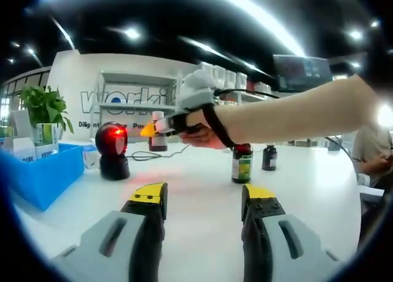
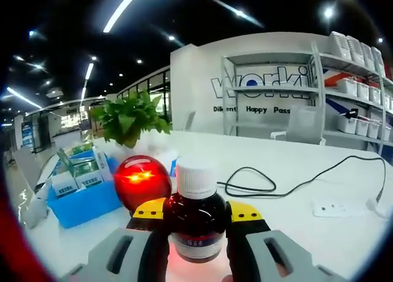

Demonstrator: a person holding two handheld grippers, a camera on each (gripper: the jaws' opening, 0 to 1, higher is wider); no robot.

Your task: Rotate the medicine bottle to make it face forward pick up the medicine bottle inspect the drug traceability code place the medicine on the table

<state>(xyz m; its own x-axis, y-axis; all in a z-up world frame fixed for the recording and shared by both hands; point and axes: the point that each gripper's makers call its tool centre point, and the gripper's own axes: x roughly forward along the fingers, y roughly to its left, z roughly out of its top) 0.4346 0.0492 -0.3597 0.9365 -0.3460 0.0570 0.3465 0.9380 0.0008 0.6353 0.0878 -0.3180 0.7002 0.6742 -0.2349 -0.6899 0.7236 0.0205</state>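
Up close in the right gripper view, the medicine bottle [image 2: 196,217] sits upright between the yellow-tipped jaws of the right gripper [image 2: 198,215], which are clenched against its dark sides; it has a white cap and a pale label low on its body, the print too blurred to read. Directly behind it glows the red face of a round scanner [image 2: 142,181], and red light spills onto the white table [image 2: 288,165] beneath the bottle. To the left lies a blue bin [image 2: 86,202] holding small boxes, with a leafy plant [image 2: 130,119] behind it; a black cable [image 2: 270,182] loops across the table toward a white power strip [image 2: 334,208] at right, and shelves stand before a lettered wall. The left gripper view takes in the same scene from farther back: a bare forearm [image 1: 288,113] reaches across from the right, and the right gripper [image 1: 161,127] holds the bottle [image 1: 158,134] lifted off the table, just beside the scanner [image 1: 112,148]. This view also shows two more bottles standing on the table, one with a green label [image 1: 242,163] and a smaller dark one [image 1: 269,157], well apart from the held one. The left gripper [image 1: 204,202] hovers over bare table with its jaws spread and nothing between them.
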